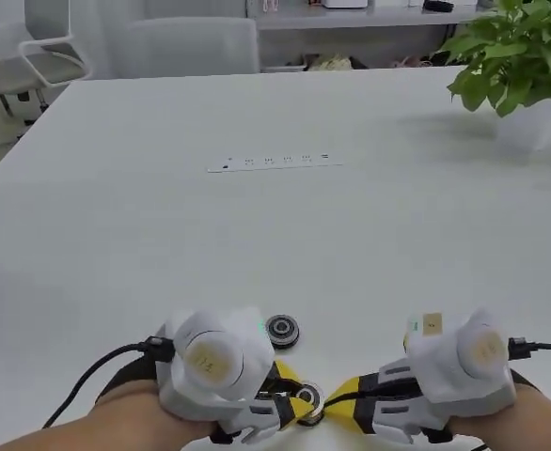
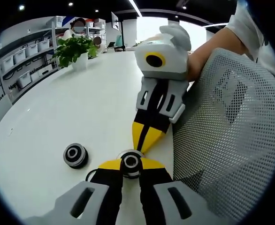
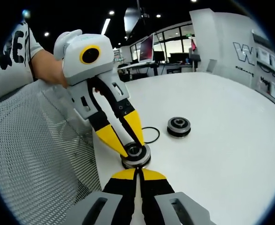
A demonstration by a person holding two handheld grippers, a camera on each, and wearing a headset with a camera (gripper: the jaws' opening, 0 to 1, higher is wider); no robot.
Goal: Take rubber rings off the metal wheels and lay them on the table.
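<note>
My left gripper [image 2: 130, 165] is shut on a small metal wheel [image 2: 130, 160] that rests on the white table just in front of the person. My right gripper [image 3: 137, 173] faces it, jaws shut, with its yellow tips against the near rim of that wheel [image 3: 136, 154]; whether they pinch its rubber ring is unclear. In the head view the left gripper [image 1: 292, 402] and right gripper [image 1: 339, 395] meet tip to tip at the bottom edge. A loose black rubber ring [image 3: 149, 135] lies flat beside them. A second wheel [image 1: 282, 330] with its dark ring on stands a little farther out.
A white power strip [image 1: 274, 163] lies across the middle of the table [image 1: 163, 244]. A leafy green plant [image 1: 515, 56] stands at the far right corner. A mesh chair back [image 2: 231, 140] sits close behind the grippers, and chairs [image 1: 31, 56] stand beyond the far edge.
</note>
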